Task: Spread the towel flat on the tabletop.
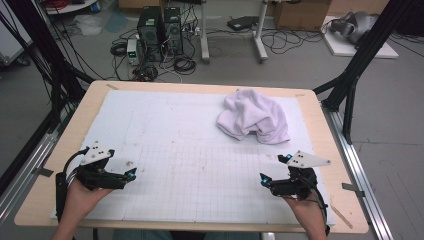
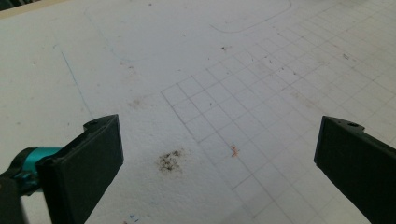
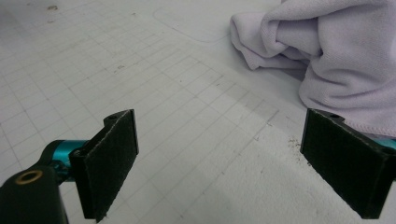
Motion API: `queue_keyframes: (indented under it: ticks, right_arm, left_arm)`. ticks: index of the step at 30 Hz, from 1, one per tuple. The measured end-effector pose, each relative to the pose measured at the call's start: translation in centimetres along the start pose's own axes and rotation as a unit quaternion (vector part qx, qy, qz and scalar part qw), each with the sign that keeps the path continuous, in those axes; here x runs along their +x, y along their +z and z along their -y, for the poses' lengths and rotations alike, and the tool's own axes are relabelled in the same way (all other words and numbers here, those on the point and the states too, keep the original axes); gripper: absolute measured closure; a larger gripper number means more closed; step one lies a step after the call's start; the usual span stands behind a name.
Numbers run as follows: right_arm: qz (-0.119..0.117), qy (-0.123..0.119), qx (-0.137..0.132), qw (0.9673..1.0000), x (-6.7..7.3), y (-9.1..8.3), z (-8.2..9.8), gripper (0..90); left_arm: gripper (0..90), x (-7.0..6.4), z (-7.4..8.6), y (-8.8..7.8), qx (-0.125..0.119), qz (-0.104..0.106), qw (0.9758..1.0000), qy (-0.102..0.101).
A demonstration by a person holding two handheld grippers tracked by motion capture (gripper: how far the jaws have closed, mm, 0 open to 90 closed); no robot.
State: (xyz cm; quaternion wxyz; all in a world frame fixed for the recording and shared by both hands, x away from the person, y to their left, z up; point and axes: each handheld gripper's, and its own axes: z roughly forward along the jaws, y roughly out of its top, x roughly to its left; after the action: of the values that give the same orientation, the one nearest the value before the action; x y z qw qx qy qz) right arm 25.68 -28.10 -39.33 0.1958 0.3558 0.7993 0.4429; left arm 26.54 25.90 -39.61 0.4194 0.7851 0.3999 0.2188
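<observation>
A lab – computer towers (image 1: 160, 32) and tangled cables (image 1: 182, 62) on bare floor, a gridded test table (image 1: 200, 172)

Your left gripper (image 1: 131, 174) has a black body with a pale grey three-cornered plate on top, dotted with small dark screw holes, and a black cable looping off its outer side. Your right gripper (image 1: 276, 168) is built the same. Each carries turquoise metal fittings at the base of its jaws. The jaws are flat black rectangular blocks, each with a small screw hole near its top corner; the right pair looks felt-textured.
</observation>
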Motion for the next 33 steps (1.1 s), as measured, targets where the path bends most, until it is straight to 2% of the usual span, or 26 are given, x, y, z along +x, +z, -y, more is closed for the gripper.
queue_keyframes:
  ticks: [22, 28, 33]
  right_arm:
    - [-0.004, 0.003, 0.001, 1.0000, -0.9, 0.4, -0.4, 10.6]
    - [-0.008, 0.005, 0.004, 0.9999, -1.3, 1.0, -0.8, 10.6]
    - [-0.011, -0.002, 0.011, 0.9999, -2.1, 2.2, -1.9, 10.6]
  left_arm:
    - [1.8, -0.1, -0.7, -0.1, -0.003, 0.003, 1.0000, 0.004]
    - [1.8, 0.1, -0.9, 0.0, -0.002, 0.003, 1.0000, 0.004]
    - [1.8, 0.1, -1.3, 0.4, -0.001, 0.005, 1.0000, 0.007]
